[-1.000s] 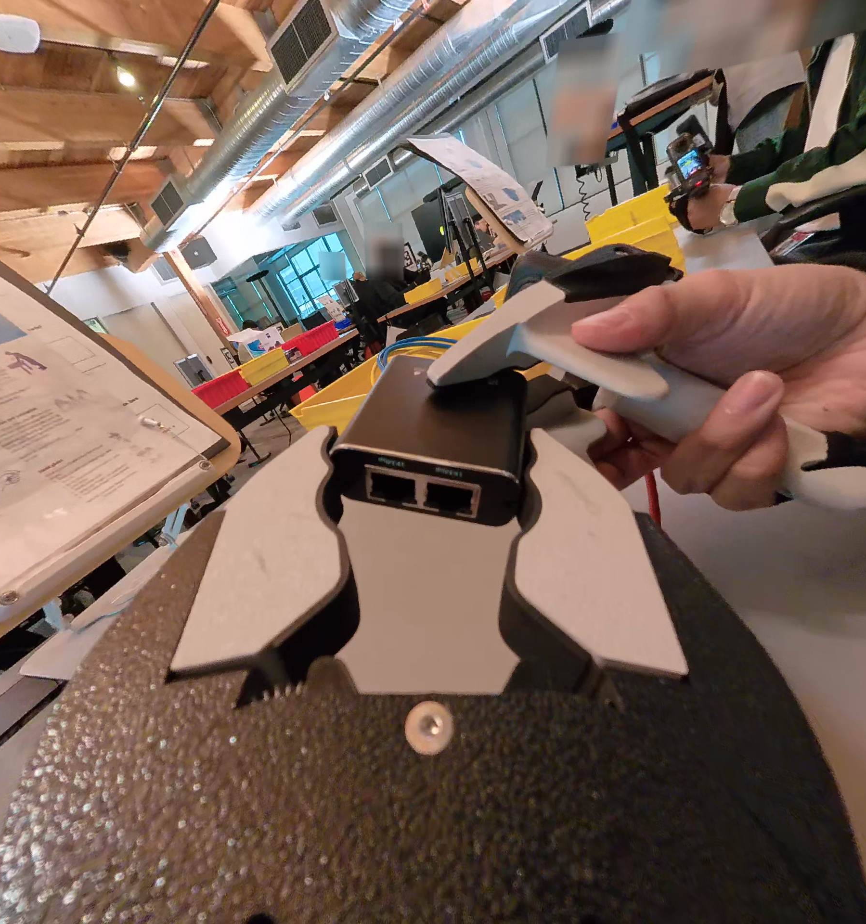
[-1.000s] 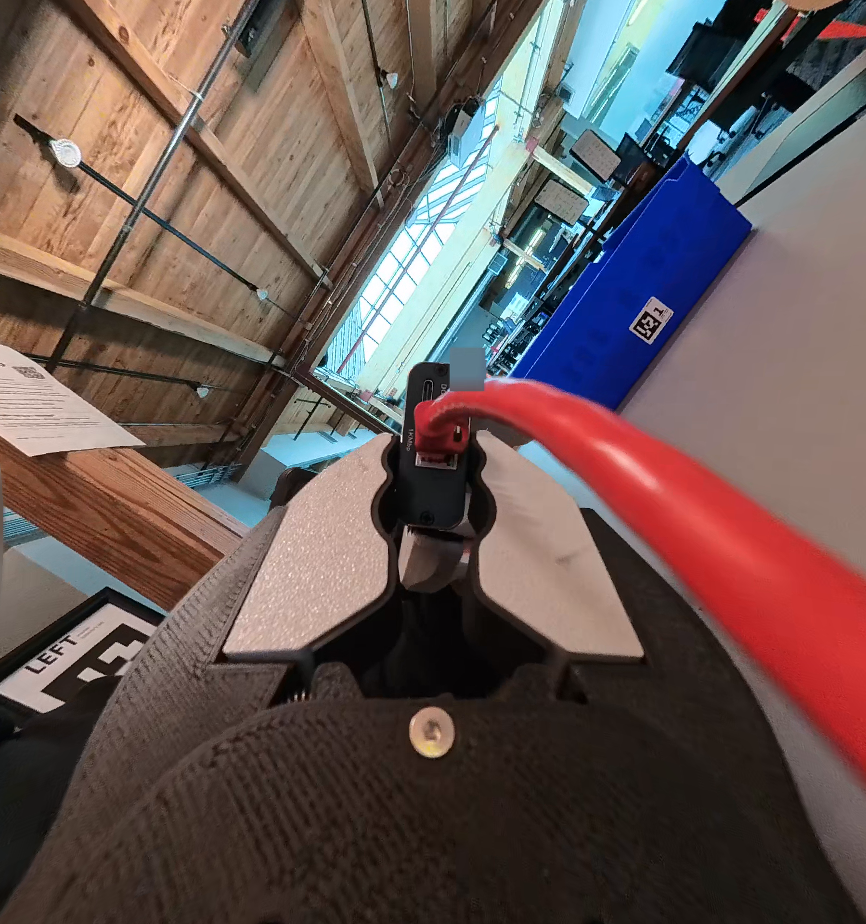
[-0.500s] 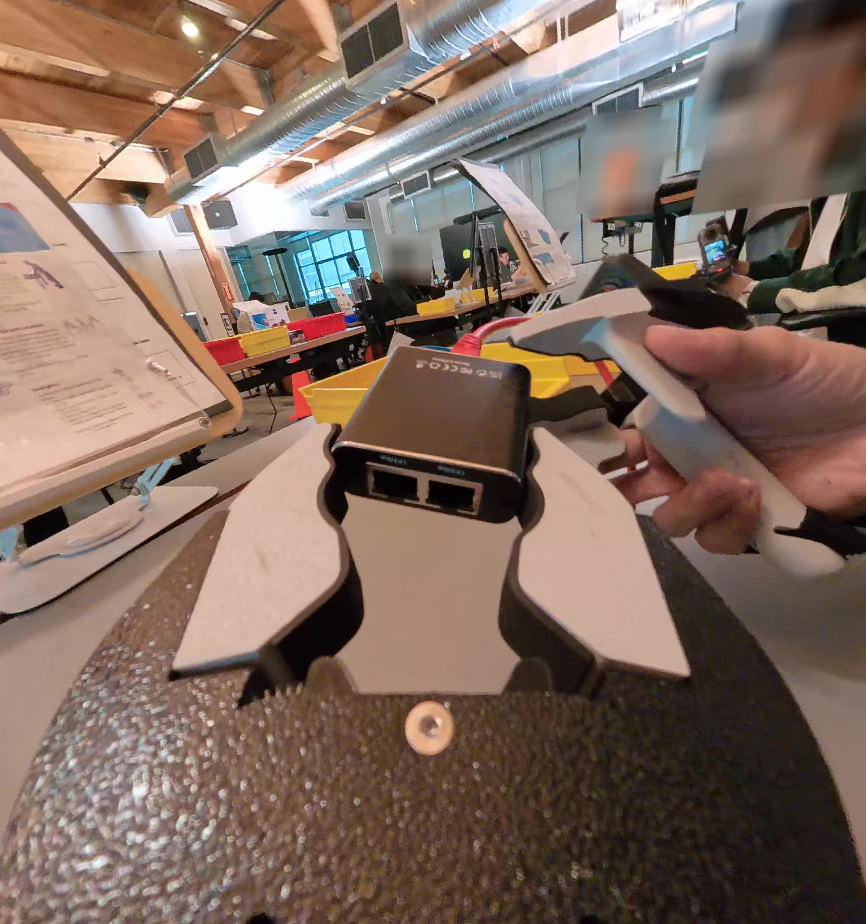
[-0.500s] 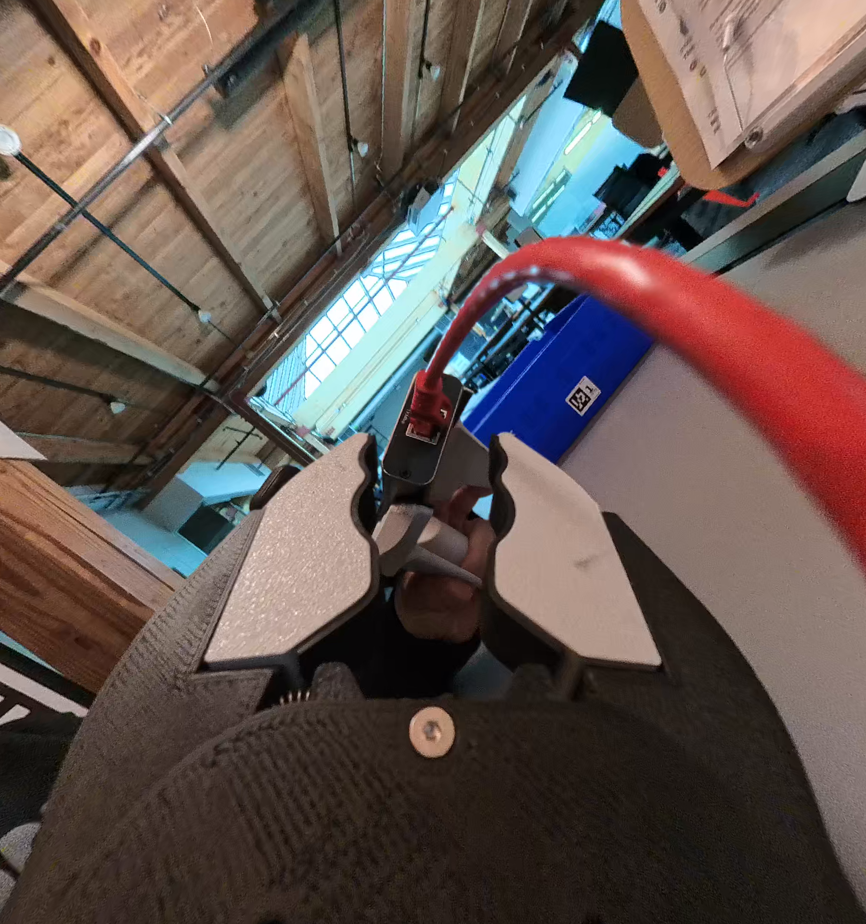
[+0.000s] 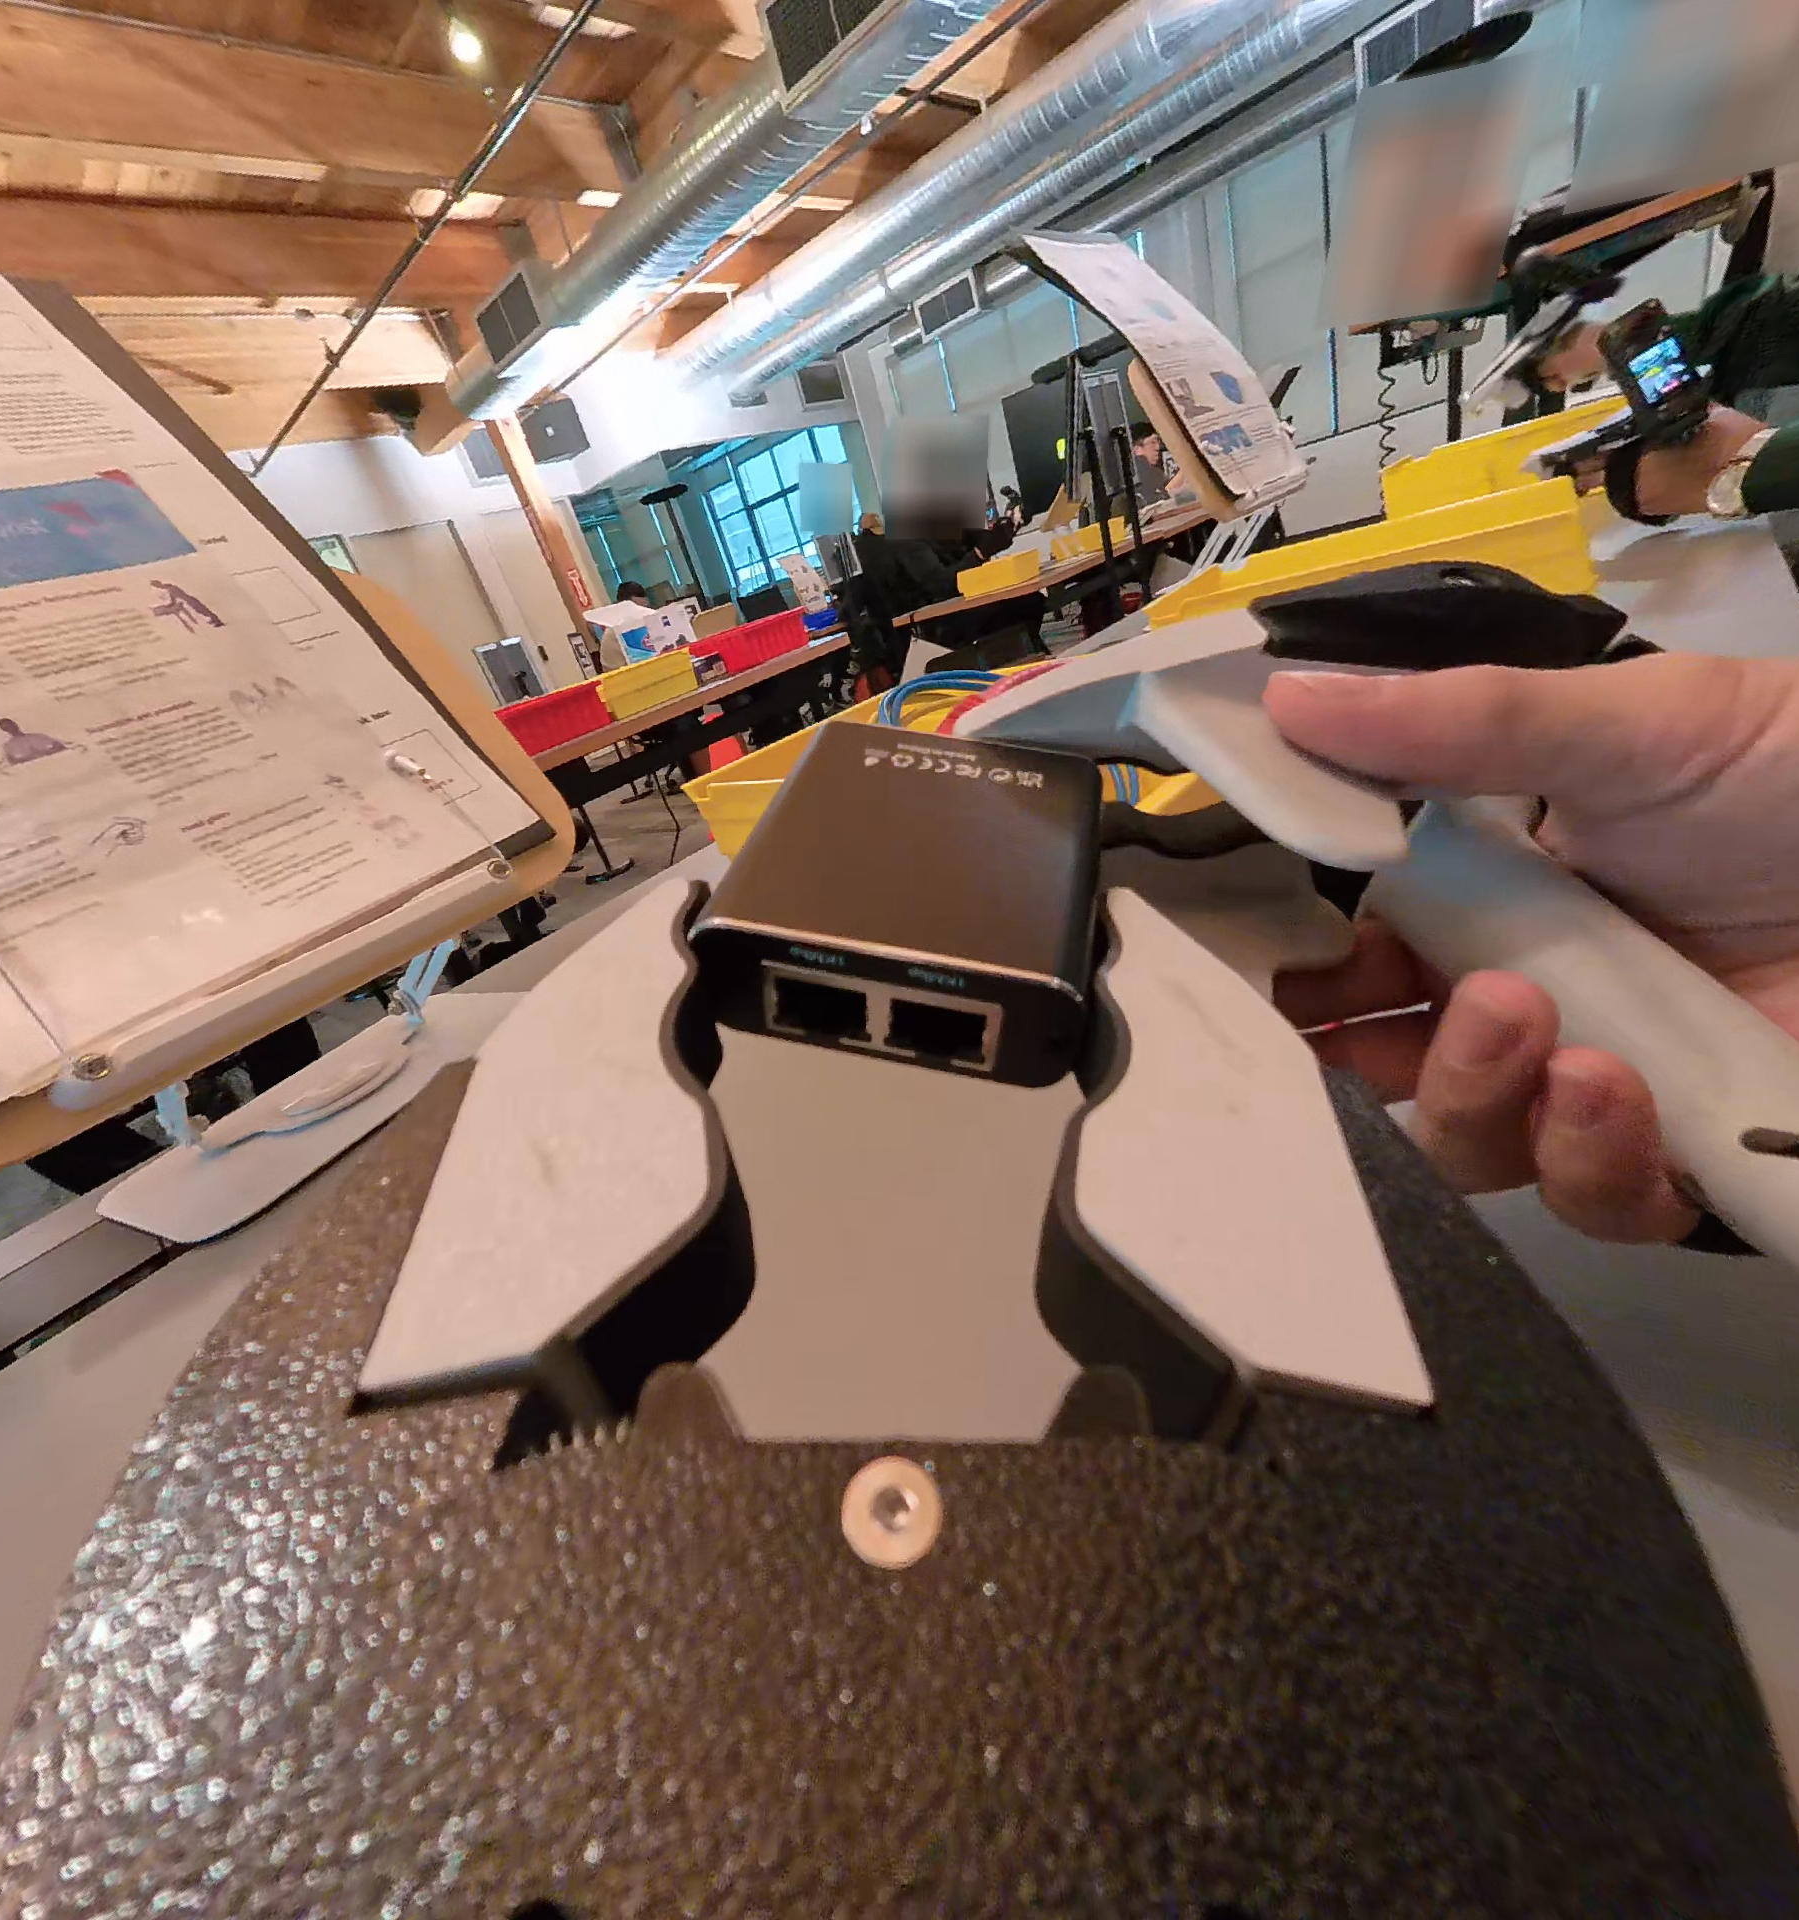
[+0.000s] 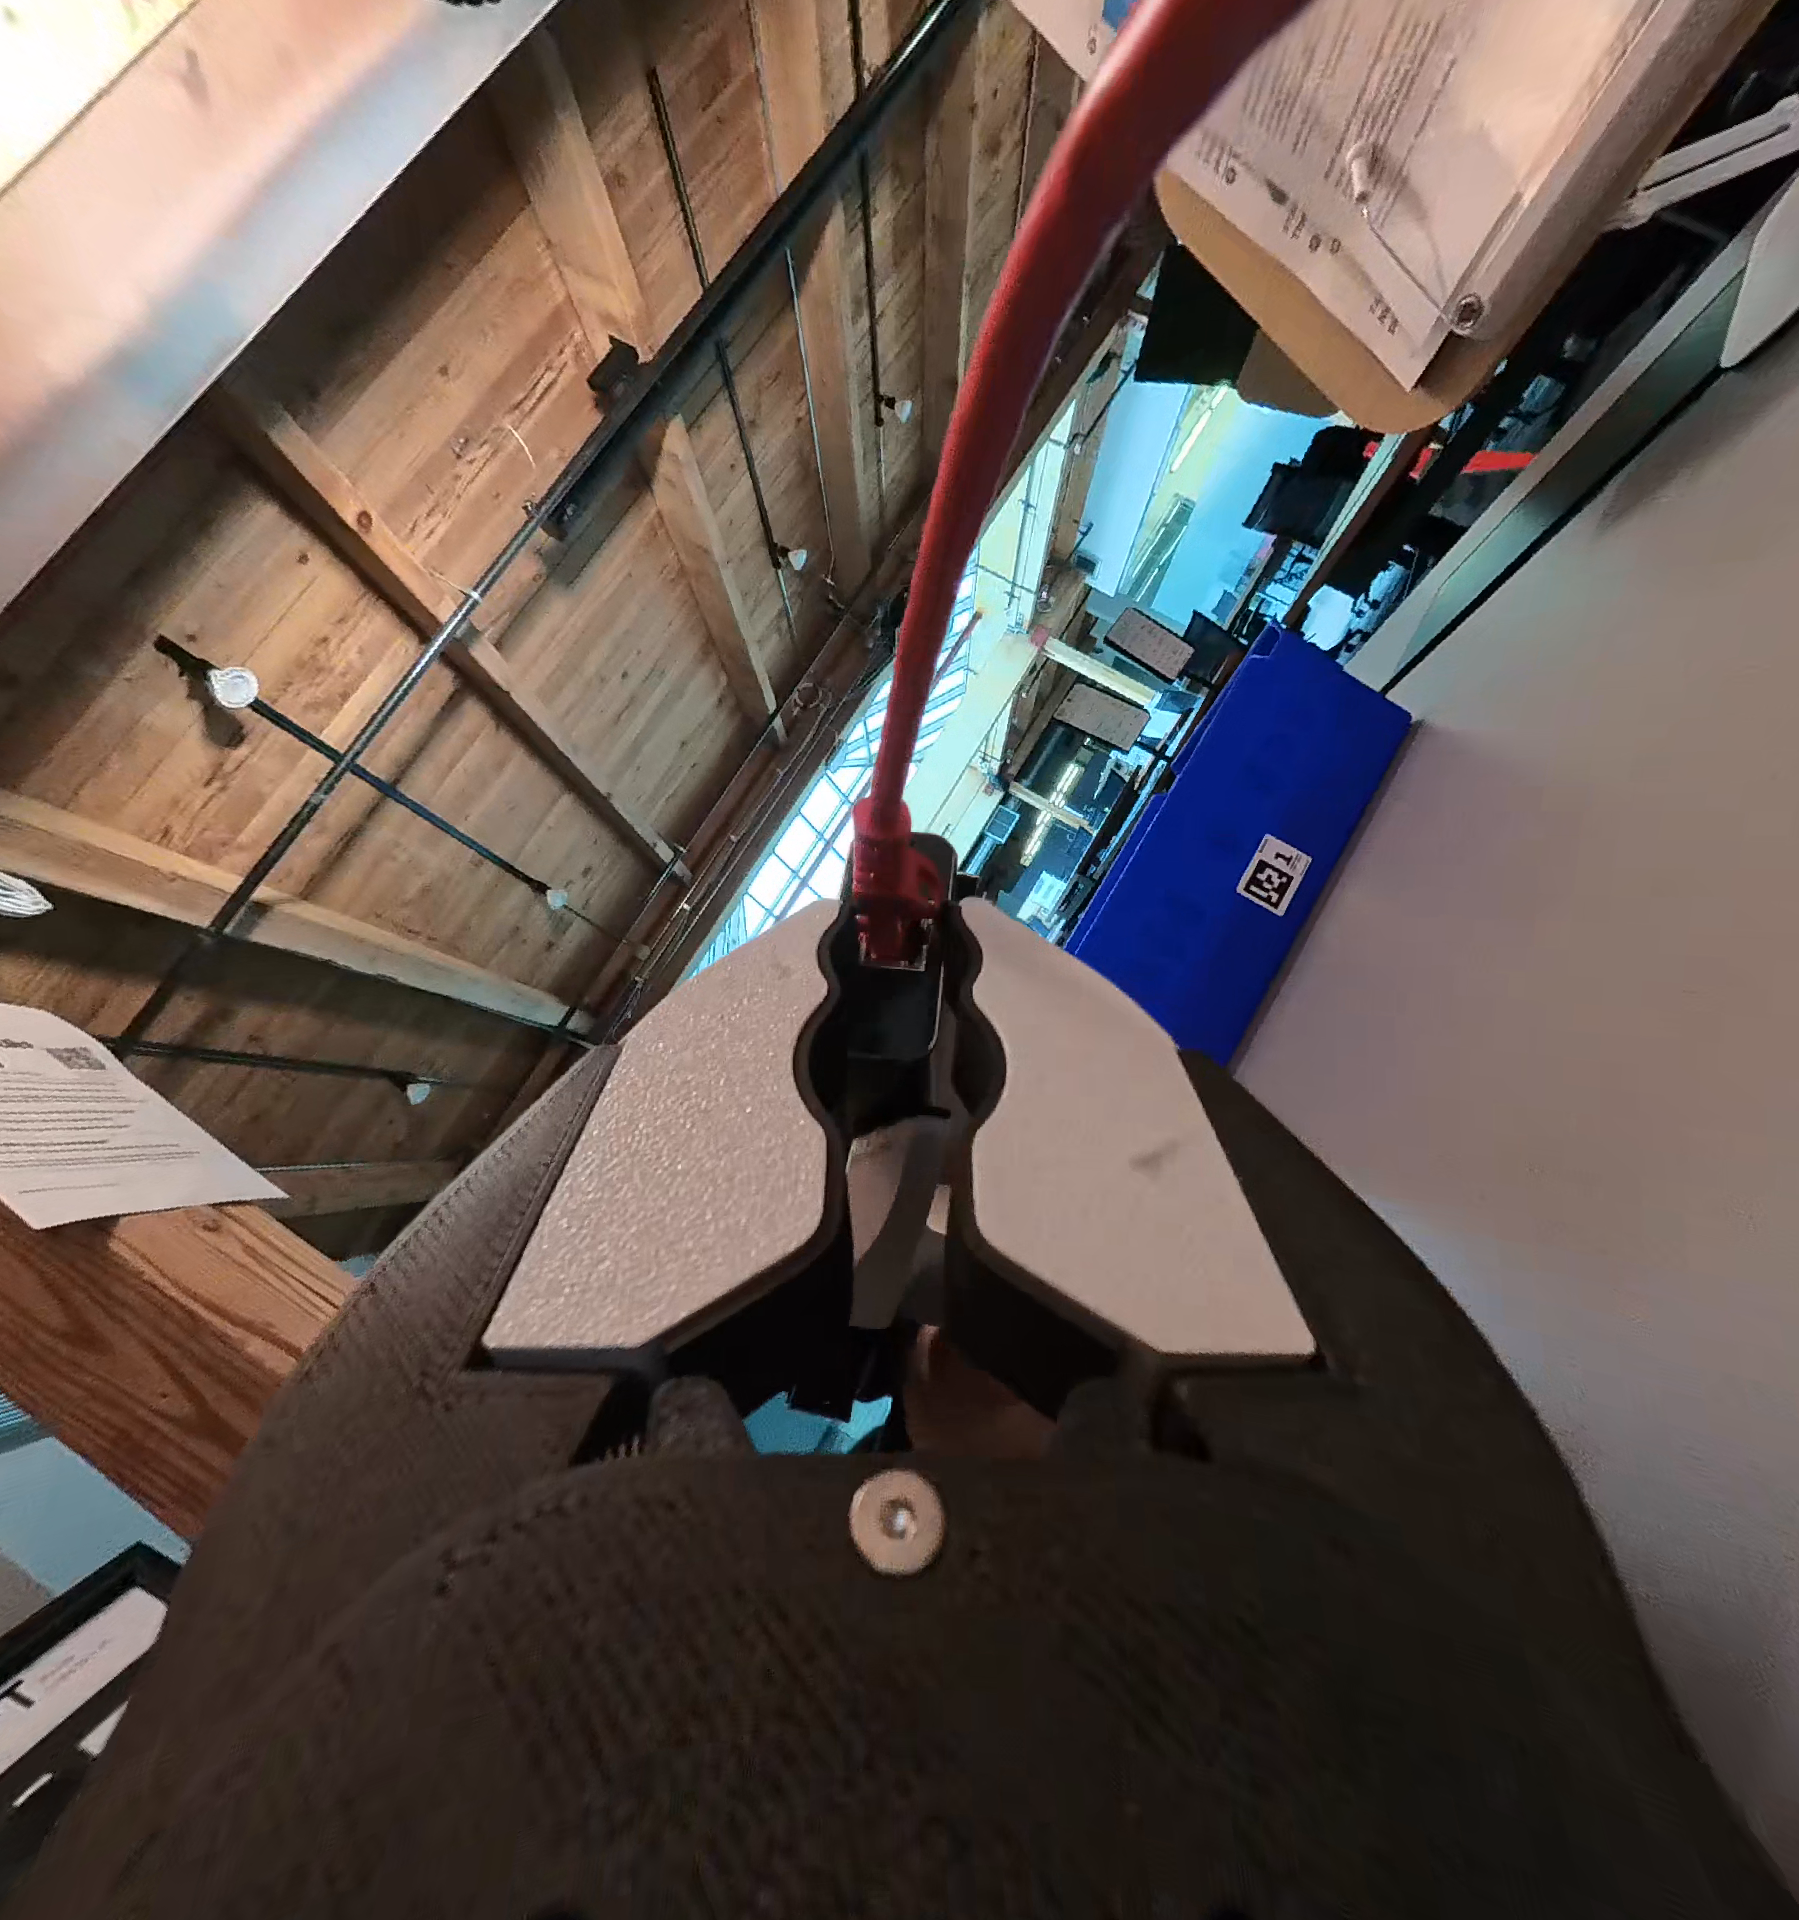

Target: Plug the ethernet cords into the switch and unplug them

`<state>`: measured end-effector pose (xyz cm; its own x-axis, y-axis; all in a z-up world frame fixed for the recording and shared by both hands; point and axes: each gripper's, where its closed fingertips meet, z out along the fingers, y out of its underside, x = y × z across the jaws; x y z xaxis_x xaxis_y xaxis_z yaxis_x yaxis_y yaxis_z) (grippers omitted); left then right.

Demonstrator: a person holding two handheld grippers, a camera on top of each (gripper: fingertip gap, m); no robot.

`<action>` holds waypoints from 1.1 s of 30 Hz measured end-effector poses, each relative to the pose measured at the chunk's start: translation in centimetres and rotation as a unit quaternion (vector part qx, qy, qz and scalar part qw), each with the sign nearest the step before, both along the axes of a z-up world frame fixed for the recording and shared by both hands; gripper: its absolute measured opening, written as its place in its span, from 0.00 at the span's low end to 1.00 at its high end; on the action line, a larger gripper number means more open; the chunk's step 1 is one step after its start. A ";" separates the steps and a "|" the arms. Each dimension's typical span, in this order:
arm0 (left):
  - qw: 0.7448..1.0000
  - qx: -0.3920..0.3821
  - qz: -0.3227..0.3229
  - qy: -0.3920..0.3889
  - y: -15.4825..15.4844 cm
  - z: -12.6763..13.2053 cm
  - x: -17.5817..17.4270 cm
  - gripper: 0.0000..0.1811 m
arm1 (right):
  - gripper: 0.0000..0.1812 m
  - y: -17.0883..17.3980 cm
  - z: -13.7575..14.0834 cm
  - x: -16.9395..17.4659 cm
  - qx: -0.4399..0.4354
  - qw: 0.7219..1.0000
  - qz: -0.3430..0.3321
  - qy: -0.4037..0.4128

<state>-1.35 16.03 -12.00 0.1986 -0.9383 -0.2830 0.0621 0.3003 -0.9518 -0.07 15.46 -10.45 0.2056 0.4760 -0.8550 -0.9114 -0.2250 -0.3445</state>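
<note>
Gripping the black switch (image 5: 916, 883), left gripper (image 5: 890, 966) clamped; right gripper (image 6: 895, 935) pinching it edgewise, red cord (image 6: 936, 540) plugged in, rising toward 12 o'clock.

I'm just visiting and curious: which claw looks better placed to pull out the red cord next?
The right claw, probably. It is closed around the switch end where the red ethernet cord is plugged in, right by the red plug. The left claw grips the black switch, steadying it.

Half a second back the right gripper (image 6: 895, 935) stood spread clear of the switch (image 6: 900, 977); now its fingers pinch around the red cord (image 6: 952, 468) plug, and the cord arcs straighter overhead.
</note>
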 end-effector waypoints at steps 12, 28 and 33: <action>0.999 0.024 0.041 0.018 0.1 -0.7 0.5 0.37 | 0.07 0.2 -0.9 0.6 -0.006 0.999 -0.001 0.040; 0.993 0.060 0.098 0.019 1.2 -1.0 0.3 0.37 | 0.04 1.0 -0.7 0.2 0.053 0.999 -0.005 -0.007; 0.993 0.040 0.112 0.020 1.8 -1.1 0.1 0.37 | 0.04 1.7 -0.6 0.0 0.048 0.999 -0.004 -0.021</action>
<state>-1.20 17.80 -13.14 0.3863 -0.8460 -0.3674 -0.0517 0.3778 -0.9244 -0.03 17.12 -11.04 0.2444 0.5537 -0.7961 -0.8976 -0.1814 -0.4017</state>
